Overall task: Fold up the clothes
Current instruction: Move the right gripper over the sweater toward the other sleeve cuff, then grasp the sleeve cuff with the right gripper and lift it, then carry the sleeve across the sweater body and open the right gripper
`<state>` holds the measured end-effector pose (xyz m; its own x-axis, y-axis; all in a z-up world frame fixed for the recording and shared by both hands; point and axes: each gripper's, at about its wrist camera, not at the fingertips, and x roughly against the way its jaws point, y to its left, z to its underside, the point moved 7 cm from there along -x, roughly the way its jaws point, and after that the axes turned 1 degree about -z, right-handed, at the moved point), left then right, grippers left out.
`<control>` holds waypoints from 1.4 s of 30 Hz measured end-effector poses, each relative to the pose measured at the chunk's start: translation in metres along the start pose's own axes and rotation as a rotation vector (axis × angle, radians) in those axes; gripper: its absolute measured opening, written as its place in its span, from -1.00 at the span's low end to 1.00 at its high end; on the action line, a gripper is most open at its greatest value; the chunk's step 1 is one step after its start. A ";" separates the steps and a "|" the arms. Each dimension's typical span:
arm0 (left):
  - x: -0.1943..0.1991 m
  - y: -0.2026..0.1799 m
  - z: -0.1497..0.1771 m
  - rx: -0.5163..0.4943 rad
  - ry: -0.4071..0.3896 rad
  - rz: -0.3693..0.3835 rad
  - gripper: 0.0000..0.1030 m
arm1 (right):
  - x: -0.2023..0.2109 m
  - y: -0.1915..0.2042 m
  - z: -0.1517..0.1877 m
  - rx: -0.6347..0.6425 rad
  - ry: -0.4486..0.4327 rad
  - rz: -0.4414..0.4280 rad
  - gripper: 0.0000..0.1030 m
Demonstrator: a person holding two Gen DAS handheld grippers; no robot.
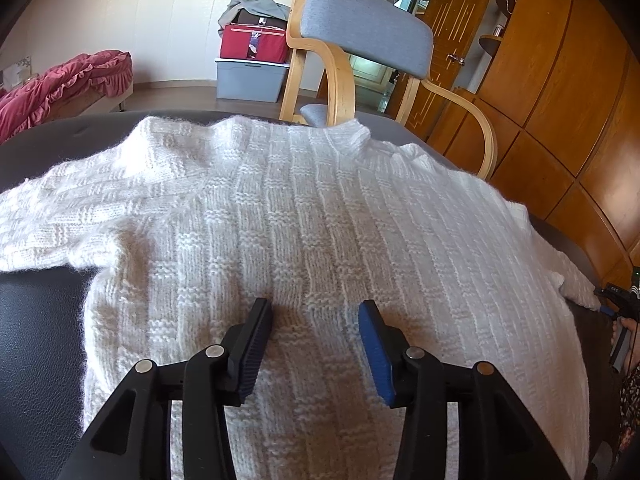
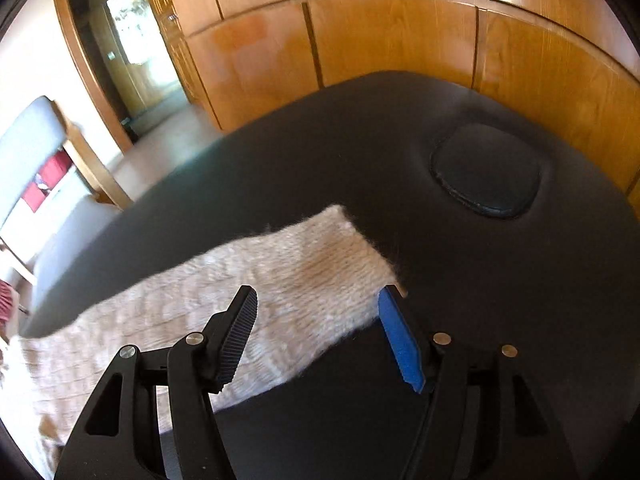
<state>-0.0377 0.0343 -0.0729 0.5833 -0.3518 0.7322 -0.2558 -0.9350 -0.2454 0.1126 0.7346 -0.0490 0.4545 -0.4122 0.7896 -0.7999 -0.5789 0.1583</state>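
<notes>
Lying flat on the dark table (image 1: 36, 320), the white sweater (image 1: 320, 220) — both grippers' jaws spread — chair (image 1: 360, 40) behind.

Sunlit room: wooden wardrobe panels (image 2: 400, 40), grey-backed bentwood chair (image 1: 360, 28), pale wall (image 1: 140, 12).

Both wrist views look down closely along their fingers; they share the white sweater (image 1: 304, 216) and dark table (image 2: 360, 152).

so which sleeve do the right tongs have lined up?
The sleeve stretched out toward the round pad, cuff between the open right tongs; the other sleeve lies opposite.
</notes>
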 end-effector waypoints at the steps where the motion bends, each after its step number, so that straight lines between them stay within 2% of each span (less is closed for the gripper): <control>1: 0.000 0.000 0.000 0.000 0.000 0.001 -0.10 | -0.003 -0.001 -0.002 0.005 -0.003 0.013 0.29; 5: 0.000 0.000 0.000 -0.001 0.000 0.005 -0.07 | -0.013 0.000 -0.007 0.035 -0.007 0.060 0.30; 8: 0.000 0.000 0.000 0.000 0.000 0.009 -0.05 | -0.014 0.008 -0.007 0.071 -0.007 0.046 0.29; 9: 0.000 0.000 0.000 0.000 0.000 0.010 -0.05 | -0.015 0.011 -0.007 0.083 -0.007 0.041 0.22; 11: 0.000 0.000 0.000 0.001 0.000 0.013 -0.04 | -0.016 0.017 -0.006 0.107 -0.007 0.032 -0.13; 12: 0.000 0.000 0.000 0.001 0.000 0.014 -0.04 | -0.016 0.020 -0.006 0.119 -0.007 0.027 -0.39; 13: 0.000 0.000 0.000 0.002 0.000 0.015 -0.03 | -0.017 0.022 -0.006 0.130 -0.007 0.022 -0.53; 15: 0.000 0.000 0.000 0.002 0.000 0.017 -0.03 | -0.014 0.025 0.000 0.141 -0.008 0.013 -0.61; 30: 0.001 -0.002 -0.001 0.010 -0.001 0.027 -0.01 | 0.085 0.144 0.002 0.213 -0.178 -0.355 -0.65; 42: -0.001 -0.003 -0.001 0.017 -0.003 0.035 -0.01 | 0.142 0.334 0.114 0.469 -0.091 -0.707 -0.65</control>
<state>-0.0384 0.0374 -0.0717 0.5762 -0.3842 0.7214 -0.2632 -0.9228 -0.2813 -0.0453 0.4029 0.0482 0.8316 0.1121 0.5439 -0.0809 -0.9445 0.3185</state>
